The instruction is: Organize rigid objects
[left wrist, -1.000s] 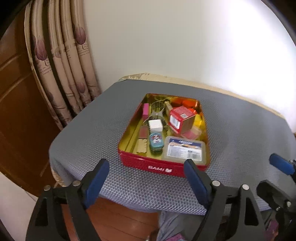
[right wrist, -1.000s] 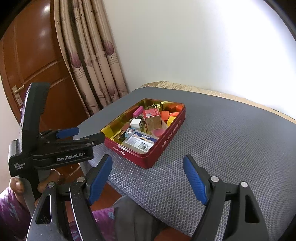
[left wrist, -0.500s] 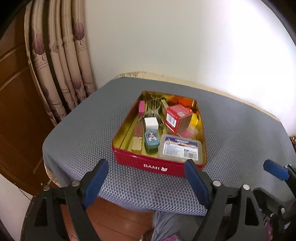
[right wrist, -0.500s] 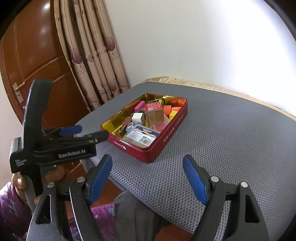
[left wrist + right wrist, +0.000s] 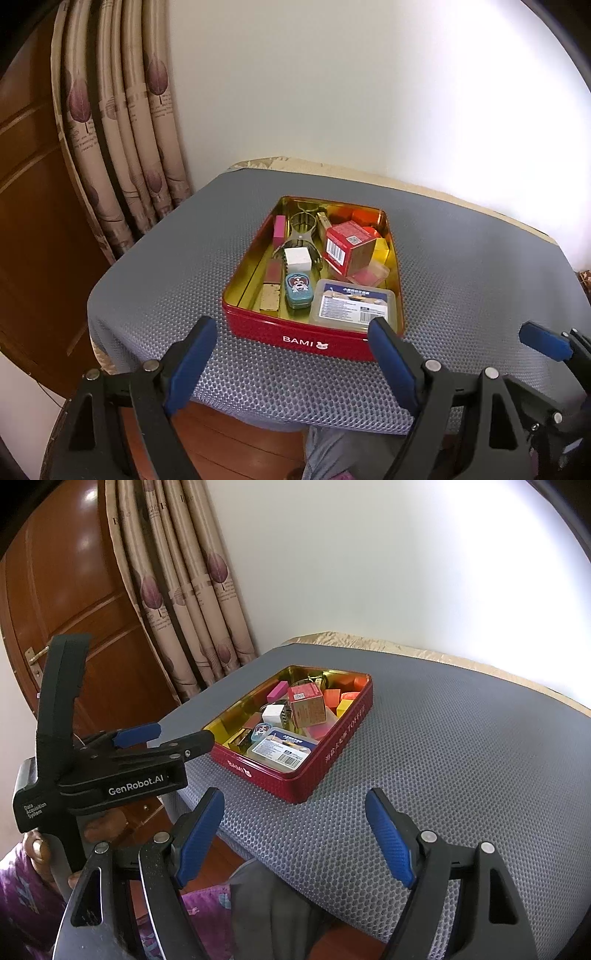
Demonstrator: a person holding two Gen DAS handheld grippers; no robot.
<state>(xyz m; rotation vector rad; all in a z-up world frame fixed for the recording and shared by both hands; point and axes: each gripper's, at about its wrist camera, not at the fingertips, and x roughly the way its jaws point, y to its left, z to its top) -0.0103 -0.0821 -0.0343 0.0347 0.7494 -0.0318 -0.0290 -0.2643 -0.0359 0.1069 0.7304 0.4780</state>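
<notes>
A red tin (image 5: pixel 295 338) marked BAMI sits open on the grey mesh mat (image 5: pixel 155 280) that covers the table, nearer the table's left edge and a little back from its near edge. Inside it lie many small things: a clear plastic case (image 5: pixel 352 304) with a barcode label in the near right corner, a teal tin with a dog picture (image 5: pixel 298 290) just left of it, a white cube (image 5: pixel 297 259) behind that, a red and brown carton (image 5: pixel 347 247) tilted on its edge toward the right wall, a pink block (image 5: pixel 279 227) along the left wall, and orange and yellow blocks (image 5: pixel 345 701) at the far right corner. The left gripper (image 5: pixel 291 360) hangs just off the near edge of the table, level with the tin's front wall and pointing forward and down at it — its blue-padded fingers (image 5: pixel 190 363) are spread wide with nothing between them. In the right wrist view its black body shows side-on, gripped from below by the person's left hand (image 5: pixel 40 853) with the handle upright. The right gripper (image 5: pixel 295 840) is held off the near edge too, to the right of the tin and apart from it, angled toward the tin's right wall — jaws likewise wide apart and holding nothing. A patterned curtain (image 5: pixel 122 129) and a wooden door (image 5: pixel 74 590) stand beyond the table's left edge.
</notes>
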